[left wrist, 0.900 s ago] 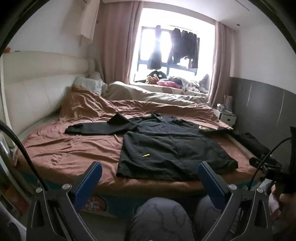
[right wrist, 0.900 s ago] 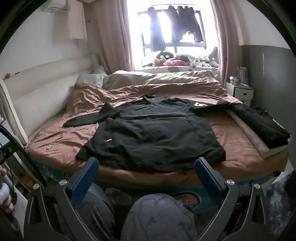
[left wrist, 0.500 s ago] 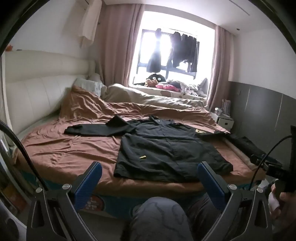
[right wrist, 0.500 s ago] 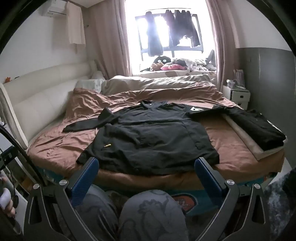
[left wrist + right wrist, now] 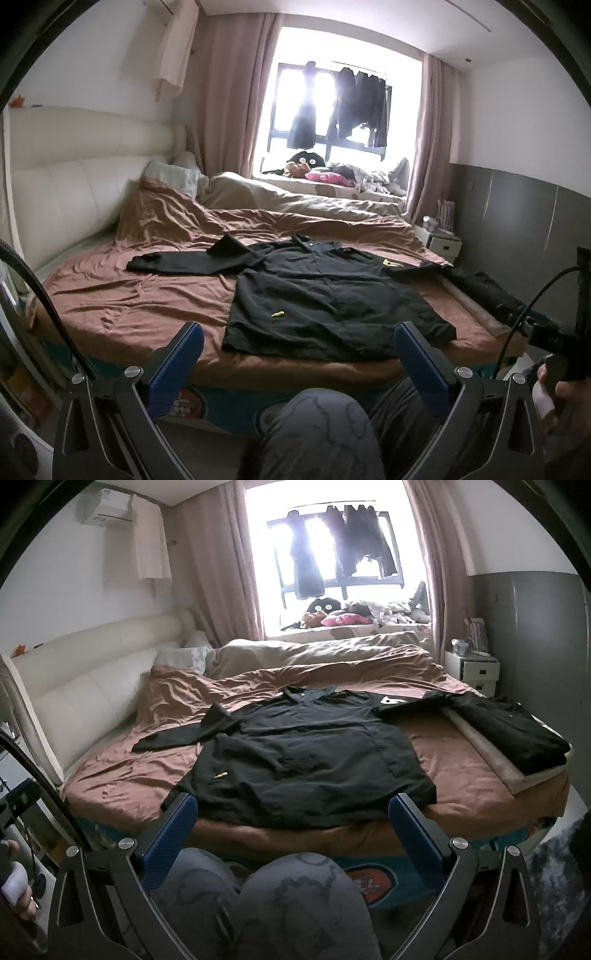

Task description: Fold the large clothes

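A large black jacket (image 5: 332, 295) (image 5: 306, 753) lies spread flat on the brown bedsheet (image 5: 129, 295) (image 5: 461, 771), collar toward the window, one sleeve stretched left and the other right. A small yellow tag (image 5: 277, 314) (image 5: 221, 774) sits on its front. My left gripper (image 5: 299, 356) is open with nothing between its blue pads, held short of the bed's near edge. My right gripper (image 5: 291, 827) is open too, empty, just before the jacket's hem. The person's grey-patterned knees (image 5: 317, 432) (image 5: 280, 904) fill the space below both.
A folded dark garment (image 5: 509, 731) rests on a beige folded cloth at the bed's right edge. White headboard (image 5: 74, 184) on the left, rumpled beige duvet (image 5: 314, 653) at the back, white nightstand (image 5: 472, 670) at the right, clothes hanging in the window (image 5: 332, 107).
Both views have tilted up a little and drawn back slightly, so the jacket sits lower and smaller in frame. The jacket itself has not moved; both grippers stay open.
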`<state>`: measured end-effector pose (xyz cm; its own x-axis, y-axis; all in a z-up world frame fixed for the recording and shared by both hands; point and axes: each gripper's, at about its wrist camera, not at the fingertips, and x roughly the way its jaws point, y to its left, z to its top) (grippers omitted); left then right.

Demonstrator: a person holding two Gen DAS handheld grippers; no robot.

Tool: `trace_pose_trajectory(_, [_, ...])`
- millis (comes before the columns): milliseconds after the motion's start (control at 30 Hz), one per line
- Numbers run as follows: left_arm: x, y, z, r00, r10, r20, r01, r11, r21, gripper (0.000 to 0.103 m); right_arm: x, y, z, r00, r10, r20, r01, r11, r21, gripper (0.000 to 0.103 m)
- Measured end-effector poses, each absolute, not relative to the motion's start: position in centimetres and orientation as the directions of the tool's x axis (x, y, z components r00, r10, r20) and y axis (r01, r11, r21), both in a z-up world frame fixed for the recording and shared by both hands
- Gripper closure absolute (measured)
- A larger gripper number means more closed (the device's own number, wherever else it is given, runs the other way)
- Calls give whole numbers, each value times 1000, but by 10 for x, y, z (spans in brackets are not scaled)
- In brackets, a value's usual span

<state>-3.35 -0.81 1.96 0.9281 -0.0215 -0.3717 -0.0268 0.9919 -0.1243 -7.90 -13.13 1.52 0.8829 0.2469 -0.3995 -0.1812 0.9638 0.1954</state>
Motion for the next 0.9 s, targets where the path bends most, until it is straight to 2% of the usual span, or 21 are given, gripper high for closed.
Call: trace_pose_trajectory(900, [-36,-3,17,925,-17,-380,-38,990,-137,0,-80,-127,5,879,240,-413,-166,964,206,0])
